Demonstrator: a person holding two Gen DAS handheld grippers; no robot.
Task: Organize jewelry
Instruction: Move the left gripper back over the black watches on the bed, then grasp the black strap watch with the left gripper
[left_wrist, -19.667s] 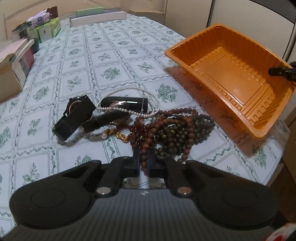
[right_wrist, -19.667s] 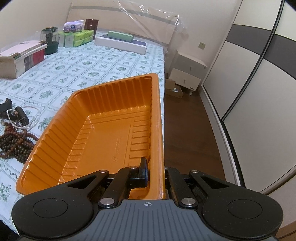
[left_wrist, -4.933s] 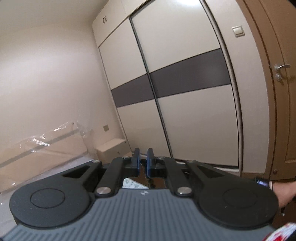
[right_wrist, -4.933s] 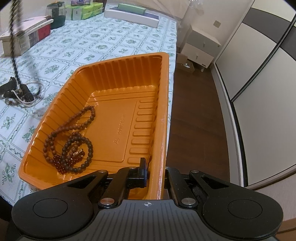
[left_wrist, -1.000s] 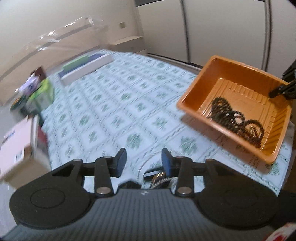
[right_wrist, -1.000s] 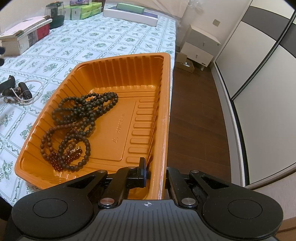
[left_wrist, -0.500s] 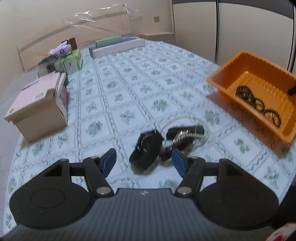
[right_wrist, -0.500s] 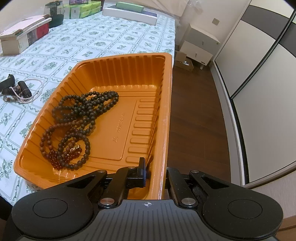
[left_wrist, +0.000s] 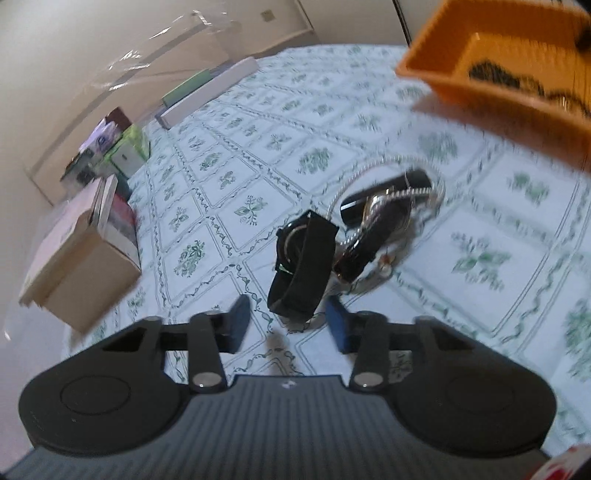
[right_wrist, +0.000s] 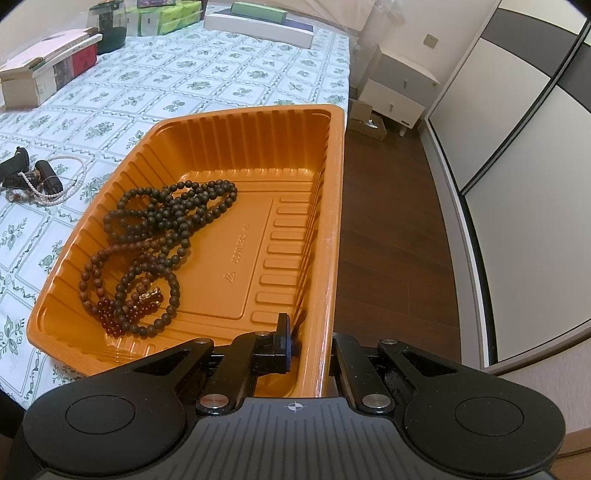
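Jewelry is lying in 2 places. On the floral tablecloth (left_wrist: 491, 206) we are seeing 1 black watch (left_wrist: 303, 264) standing on the edge of its strap, its long axis running from just ahead of our left gripper (left_wrist: 290, 326) away toward upper right. Touching it on the right is a tangle: 1 pearl necklace (left_wrist: 391, 192) looped around 1 black tube (left_wrist: 388, 199) that is pointing up and right, with a dark strap and gold bits beneath, too blurred for us to count. Our left gripper is hanging released, its jaws spread wide on either side of the watch's near end, not touching it.

In the orange tray (right_wrist: 236, 136) dark bead strands (right_wrist: 166, 225) are lying coiled against the left wall, at least 2 shades of brown plus 1 short run of red beads (right_wrist: 110, 314). The tray's long axis is running away from us. Our right gripper (right_wrist: 308, 341) is clenched on the tray's near right rim, 1 finger (right_wrist: 282, 338) inside the wall.

Further off on the cloth we are seeing 1 cardboard box (left_wrist: 79, 266), green tissue packs (right_wrist: 166, 16) and 1 long white box (right_wrist: 258, 24).
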